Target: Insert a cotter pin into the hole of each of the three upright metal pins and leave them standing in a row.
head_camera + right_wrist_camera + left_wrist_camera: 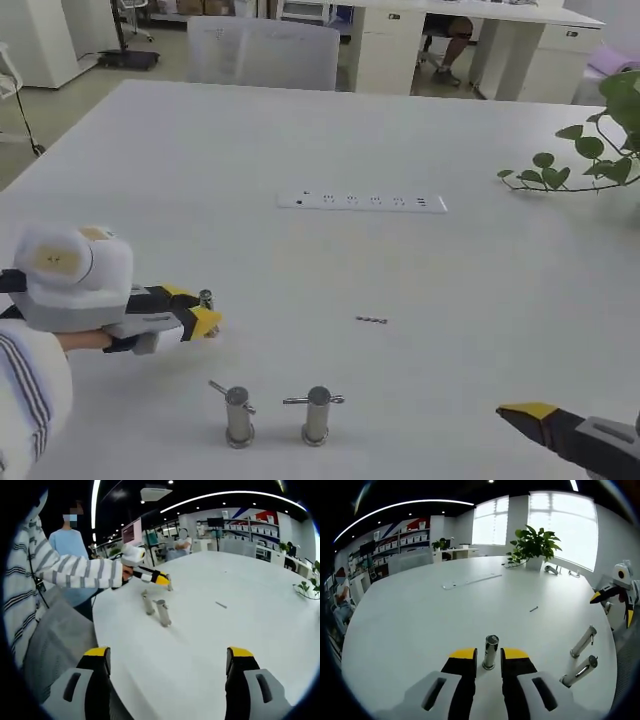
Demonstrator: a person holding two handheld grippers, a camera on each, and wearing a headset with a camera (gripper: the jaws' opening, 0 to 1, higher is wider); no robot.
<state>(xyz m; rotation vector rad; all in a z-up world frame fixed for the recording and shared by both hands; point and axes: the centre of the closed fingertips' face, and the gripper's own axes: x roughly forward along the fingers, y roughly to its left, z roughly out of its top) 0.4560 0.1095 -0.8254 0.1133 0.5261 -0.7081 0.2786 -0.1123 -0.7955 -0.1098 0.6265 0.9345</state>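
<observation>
Starting at the bottom of the head view, we see two metal pins standing upright on the white table, just beside each other: the first metal pin left of centre and the second metal pin to the right of it. Through the hole near its top the first carries a tilted cotter pin, and the second a level cotter pin. In the lower right corner is the right claw, well apart from them. In the right gripper view its jaws are wide open with nothing between them. Higher, at the left edge, the left claw is closed narrow on the third metal pin. In the left gripper view this pin stands upright between the two yellow tips. Near the middle of the frame a loose cotter pin lies flat on the table, apart from everything. Farther up is a white power strip, then a green plant at the right edge and a grey chair behind the table at the top.
</observation>
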